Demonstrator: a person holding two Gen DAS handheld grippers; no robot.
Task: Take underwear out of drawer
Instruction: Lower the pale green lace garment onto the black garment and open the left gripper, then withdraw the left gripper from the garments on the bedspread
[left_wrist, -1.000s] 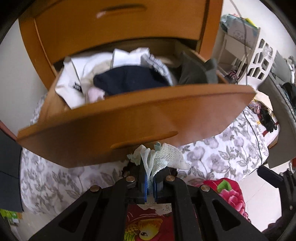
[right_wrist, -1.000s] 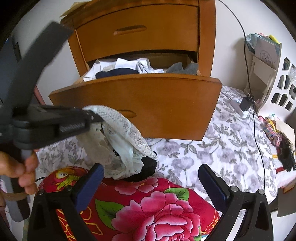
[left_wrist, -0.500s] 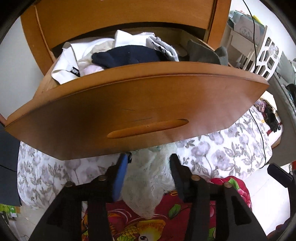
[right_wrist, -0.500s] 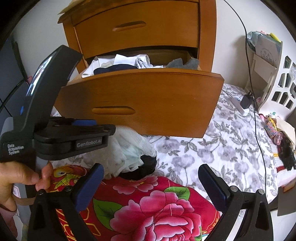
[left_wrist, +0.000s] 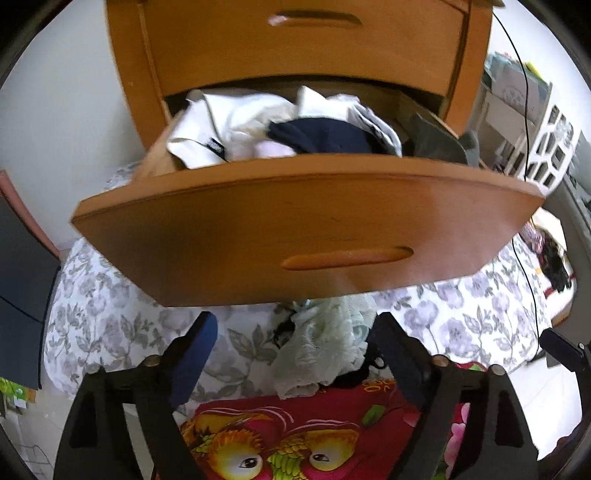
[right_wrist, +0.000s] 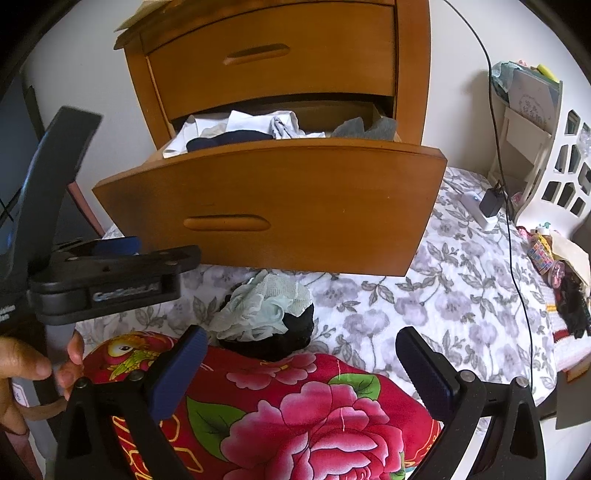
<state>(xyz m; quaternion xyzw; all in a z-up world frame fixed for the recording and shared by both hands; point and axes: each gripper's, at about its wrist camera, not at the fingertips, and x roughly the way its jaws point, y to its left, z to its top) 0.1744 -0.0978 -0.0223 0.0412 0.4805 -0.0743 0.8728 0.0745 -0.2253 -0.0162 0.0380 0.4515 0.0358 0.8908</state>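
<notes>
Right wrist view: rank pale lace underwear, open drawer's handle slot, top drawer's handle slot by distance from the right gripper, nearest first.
From the right gripper:
1. Pale lace underwear, on the bed just ahead, left of centre, lying on a black garment.
2. Open drawer's handle slot, above and beyond the underwear.
3. Top drawer's handle slot, highest and deepest, on the closed drawer.

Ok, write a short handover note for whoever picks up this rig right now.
Left gripper: open, empty, above the pale green lace underwear.
Right gripper: open, empty.
Done: the lace underwear lies on a black garment on the floral bedspread, below the open drawer.
Left: navy garment, white clothes and grey piece remain in the drawer.
</notes>
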